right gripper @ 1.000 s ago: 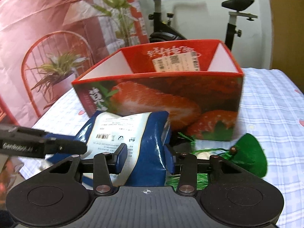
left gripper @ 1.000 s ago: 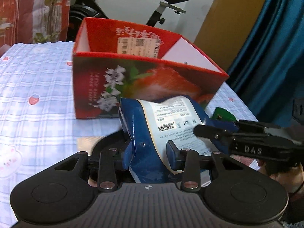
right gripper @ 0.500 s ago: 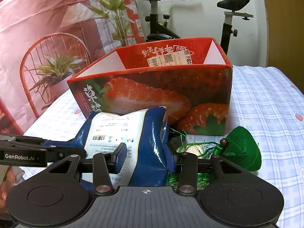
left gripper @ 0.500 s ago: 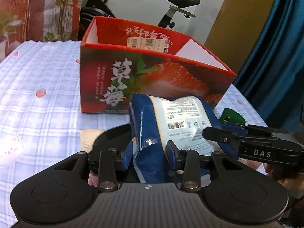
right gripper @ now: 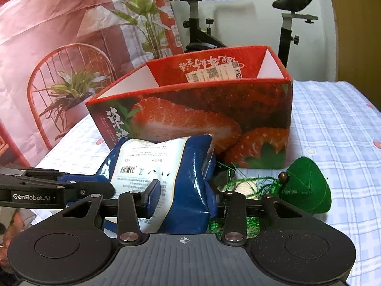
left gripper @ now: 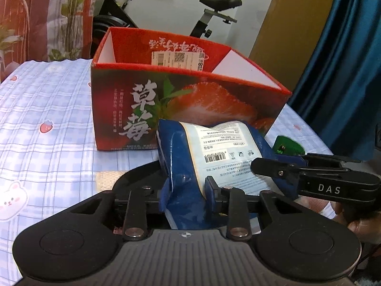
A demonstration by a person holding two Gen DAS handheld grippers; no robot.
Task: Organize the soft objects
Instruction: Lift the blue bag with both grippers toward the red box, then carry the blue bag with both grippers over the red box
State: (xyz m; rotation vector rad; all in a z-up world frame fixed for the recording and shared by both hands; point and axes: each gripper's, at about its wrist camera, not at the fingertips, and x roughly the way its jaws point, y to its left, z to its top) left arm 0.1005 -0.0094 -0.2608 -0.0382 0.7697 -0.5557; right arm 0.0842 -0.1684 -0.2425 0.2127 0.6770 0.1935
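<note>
Both claws clamping tighter on the blue pouch: left gripper at one end, right gripper at the other, long axis crosswise. Strawberry box dead ahead at 12 o'clock, just beyond the pouch, probably next stop.

The blue pouch is glossy plastic film with a matt white printed label. The strawberry box is printed cardboard with a slight sheen and plain white inner walls. The checked tablecloth is soft matt cloth. The green felt cone looks fuzzy, with a shiny brown bead.
</note>
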